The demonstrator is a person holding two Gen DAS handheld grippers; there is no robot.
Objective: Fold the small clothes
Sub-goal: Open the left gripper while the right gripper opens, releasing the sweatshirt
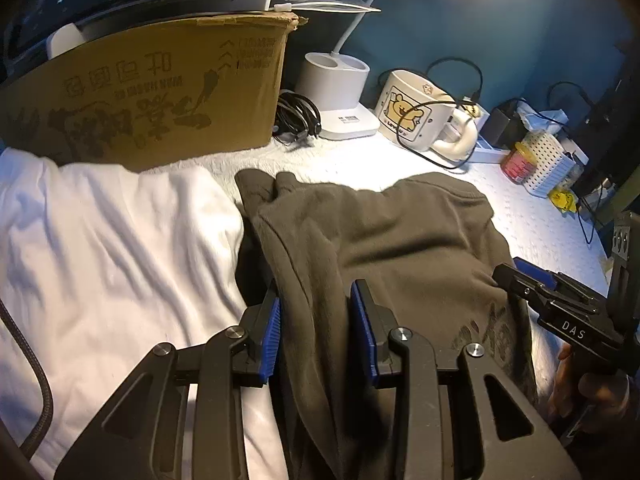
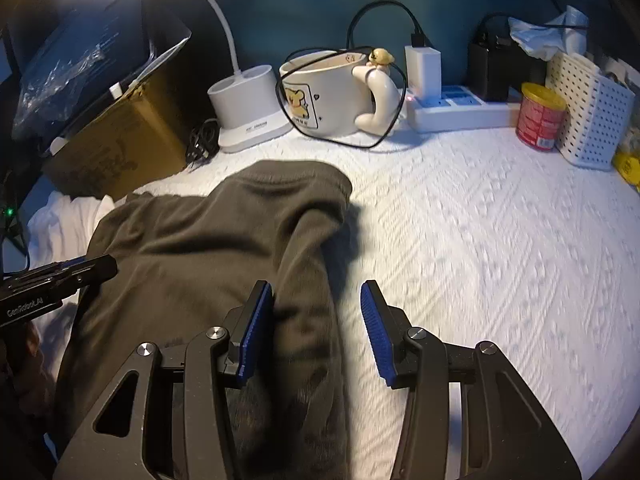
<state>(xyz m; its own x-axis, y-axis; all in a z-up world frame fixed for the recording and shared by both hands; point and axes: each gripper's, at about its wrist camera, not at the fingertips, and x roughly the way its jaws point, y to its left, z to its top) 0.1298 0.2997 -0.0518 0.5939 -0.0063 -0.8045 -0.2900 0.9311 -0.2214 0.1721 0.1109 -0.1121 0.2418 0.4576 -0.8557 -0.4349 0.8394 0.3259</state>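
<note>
Dark grey garment [image 1: 384, 240] lies rumpled on a white textured cover [image 2: 500, 248], its far edge bunched into a rounded hump and its near part running under both tools. To its left a white cloth [image 1: 120, 248] lies spread and creased, touching the grey fabric along one side.

Left gripper [image 1: 316, 320] is spread apart, its blue pads [image 1: 272, 336] standing either side of a raised fold of the grey fabric; whether the pads actually press on it cannot be told, as a gap shows on the right side. Right gripper [image 2: 316, 328] is also spread wide, its left pad over the garment's right edge and its right pad over bare cover (nothing is pinched between them). In the left wrist view the right tool comes in from the right edge at the garment's right side.

Along the far side stand a cardboard box [image 1: 152, 92] at the left, a white lamp base [image 2: 250, 108] beside it, then a cream mug [image 2: 328, 96] with a bear print and a black cable [image 2: 380, 12] looped around it. Further right sit a white power strip [image 2: 460, 110], a red can [image 2: 540, 116] with a yellow lid, and a white perforated basket [image 2: 592, 108].
</note>
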